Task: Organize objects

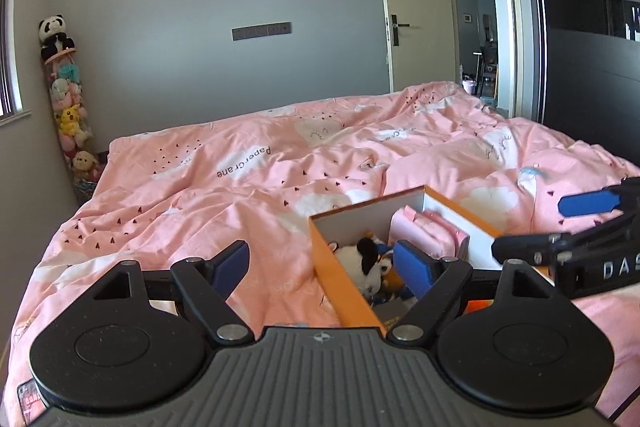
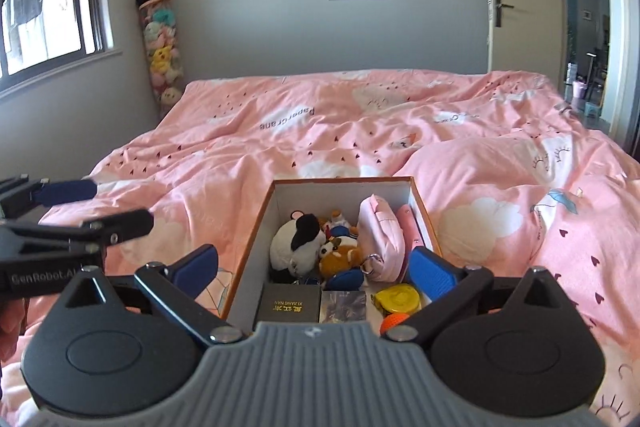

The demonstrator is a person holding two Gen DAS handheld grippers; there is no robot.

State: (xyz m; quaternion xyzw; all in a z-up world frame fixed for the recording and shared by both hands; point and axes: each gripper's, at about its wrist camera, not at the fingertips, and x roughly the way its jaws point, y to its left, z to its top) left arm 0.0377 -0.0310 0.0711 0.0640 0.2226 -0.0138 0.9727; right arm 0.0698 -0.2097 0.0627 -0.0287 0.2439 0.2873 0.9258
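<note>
Box of toys sits on the pink quilt, straddled by the right gripper, beyond the left gripper's inner finger. Both jaws stand spread, empty. Packing looks finished; any next move needs a fresh item.

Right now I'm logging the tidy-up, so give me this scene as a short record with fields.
surface: pink printed bed quilt
container: orange cardboard box with white inside, open, on the quilt
contents: black-and-white panda plush, pink fabric pouch, black square box with gold lettering, yellow round tape measure, orange ball
left hand-held gripper: open, empty
right hand-held gripper: open, empty
</note>
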